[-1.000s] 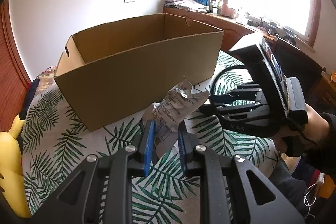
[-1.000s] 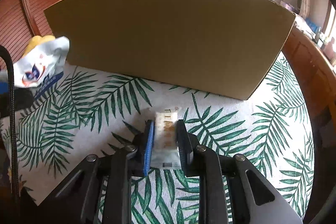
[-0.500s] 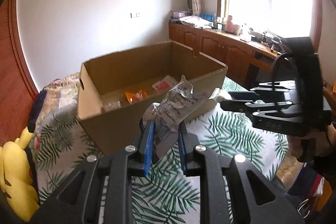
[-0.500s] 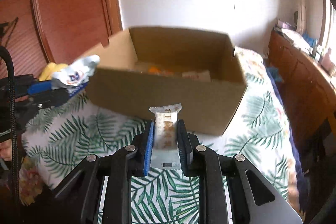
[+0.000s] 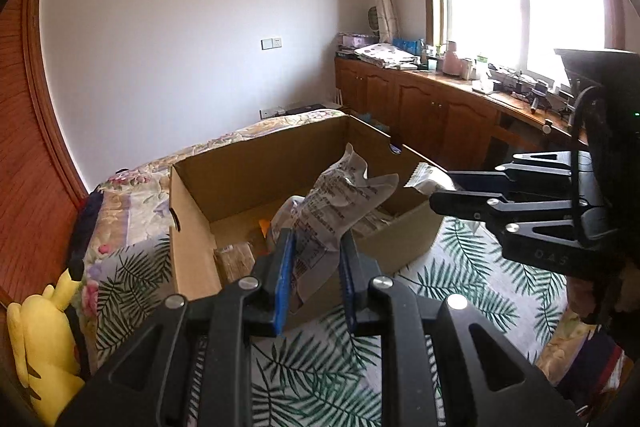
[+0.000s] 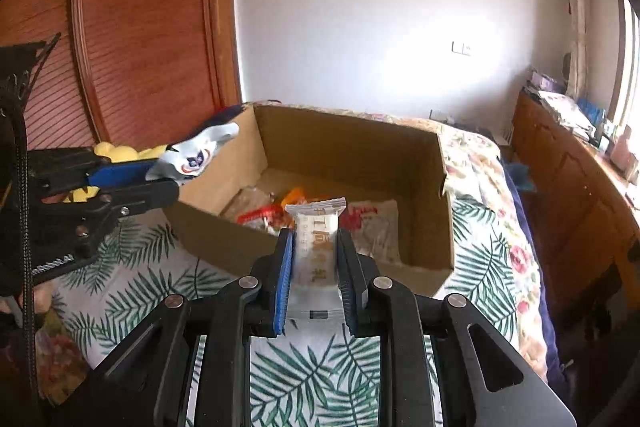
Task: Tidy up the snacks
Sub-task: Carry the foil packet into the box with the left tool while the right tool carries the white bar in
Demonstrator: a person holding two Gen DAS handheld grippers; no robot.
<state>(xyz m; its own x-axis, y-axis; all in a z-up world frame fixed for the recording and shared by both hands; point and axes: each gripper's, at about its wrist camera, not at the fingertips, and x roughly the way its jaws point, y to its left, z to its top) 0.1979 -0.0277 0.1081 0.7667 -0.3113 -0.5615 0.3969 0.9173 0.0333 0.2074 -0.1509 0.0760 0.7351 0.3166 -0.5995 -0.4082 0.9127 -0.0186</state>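
An open cardboard box (image 5: 192,211) (image 6: 344,143) stands on the palm-leaf cloth and holds several snack packets (image 6: 372,223). My left gripper (image 5: 316,267) is shut on a crumpled white printed snack bag (image 5: 340,203), held above the box's near wall. In the right wrist view that gripper (image 6: 132,183) reaches in from the left with the bag (image 6: 200,151) over the box's left corner. My right gripper (image 6: 316,275) is shut on a white snack bar (image 6: 316,239), held above the box's near wall. In the left wrist view it (image 5: 444,187) comes in from the right with its packet (image 5: 428,175) over the box's right rim.
The palm-leaf cloth (image 5: 332,379) covers the bed. A yellow plush toy (image 5: 44,347) lies at the left edge. A wooden cabinet (image 5: 432,107) with clutter runs under the window on the right. A wooden sliding door (image 6: 132,27) stands behind the box.
Both grippers have risen with their snacks and moved toward the box; the box's inside and its packets have come into sight.
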